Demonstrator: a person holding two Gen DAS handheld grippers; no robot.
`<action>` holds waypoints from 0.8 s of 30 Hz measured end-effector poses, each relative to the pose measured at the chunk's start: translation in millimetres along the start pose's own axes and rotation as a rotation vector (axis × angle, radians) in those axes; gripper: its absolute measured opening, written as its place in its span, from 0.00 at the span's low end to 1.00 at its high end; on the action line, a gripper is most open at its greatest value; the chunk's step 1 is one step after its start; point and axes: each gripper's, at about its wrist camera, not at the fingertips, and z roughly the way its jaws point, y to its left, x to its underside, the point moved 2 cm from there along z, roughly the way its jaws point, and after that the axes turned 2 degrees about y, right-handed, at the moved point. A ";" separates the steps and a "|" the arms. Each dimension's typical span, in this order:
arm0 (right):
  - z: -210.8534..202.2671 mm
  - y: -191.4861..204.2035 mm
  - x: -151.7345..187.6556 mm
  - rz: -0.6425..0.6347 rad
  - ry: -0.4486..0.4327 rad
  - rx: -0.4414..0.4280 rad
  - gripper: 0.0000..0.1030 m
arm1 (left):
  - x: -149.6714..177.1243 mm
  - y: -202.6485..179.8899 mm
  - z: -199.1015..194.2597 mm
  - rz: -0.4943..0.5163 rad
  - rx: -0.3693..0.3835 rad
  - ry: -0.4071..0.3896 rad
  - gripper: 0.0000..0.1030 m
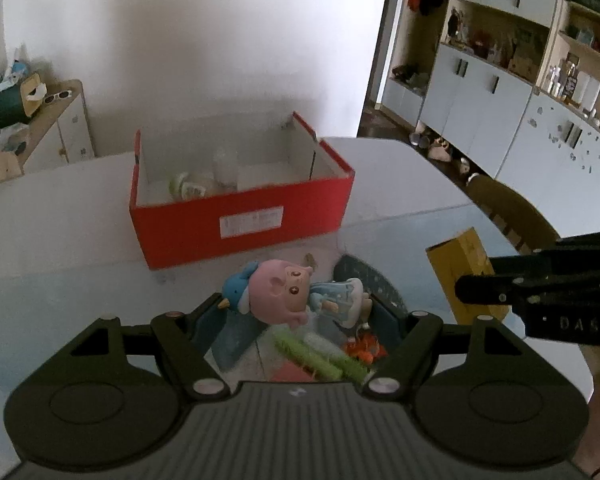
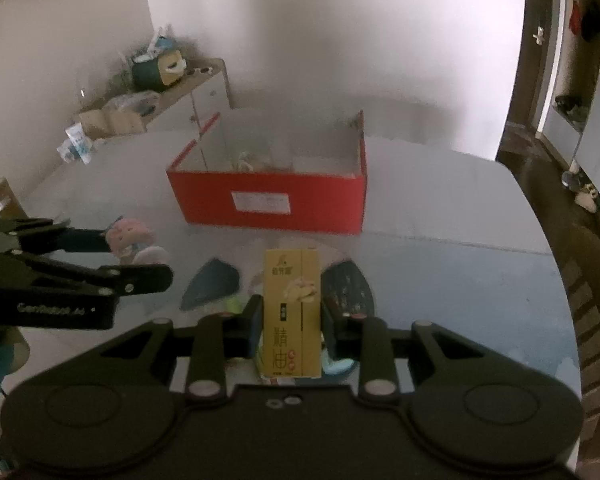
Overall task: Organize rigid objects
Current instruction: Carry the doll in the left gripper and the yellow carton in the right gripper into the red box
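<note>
The left tongs are clamped on a pink-headed toy figure, which lies sideways between the two arms with its blue dress toward the right finger. Below the tongs, on the counter, sit a green brush-like piece, something orange and a dark teal piece; what these are exactly is hard to tell.

The right tongs are closed on a yellow carton, held upright with its printed face to the camera. Seen from the left wrist, that carton hangs off to the right of the left tongs, at about the same height.

Straight ahead of both tongs, a little way across the counter, stands an open red box with a white label on its near wall. A few pale items already lie in its left part; the right part looks mostly bare.

Judging by this, both hands are in the carry step: each thing is gripped and lifted, neither is yet over the box. The next move calls for bringing each load forward past the near wall, lowering it into free space inside, and parting the tongs only once it rests there. The two hands should go in side by side so they do not knock together.
</note>
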 end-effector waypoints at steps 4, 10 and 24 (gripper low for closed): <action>-2.1 3.0 -16.8 -0.012 -0.024 -0.007 0.28 | -20.3 2.9 -2.5 0.000 0.001 -0.018 0.75; 8.4 10.2 -45.3 -0.044 -0.039 0.000 0.28 | -53.9 13.1 3.6 0.008 -0.015 -0.042 0.75; 70.9 23.2 -120.4 -0.071 -0.036 0.038 0.28 | -131.7 54.9 49.7 0.077 -0.025 -0.072 0.75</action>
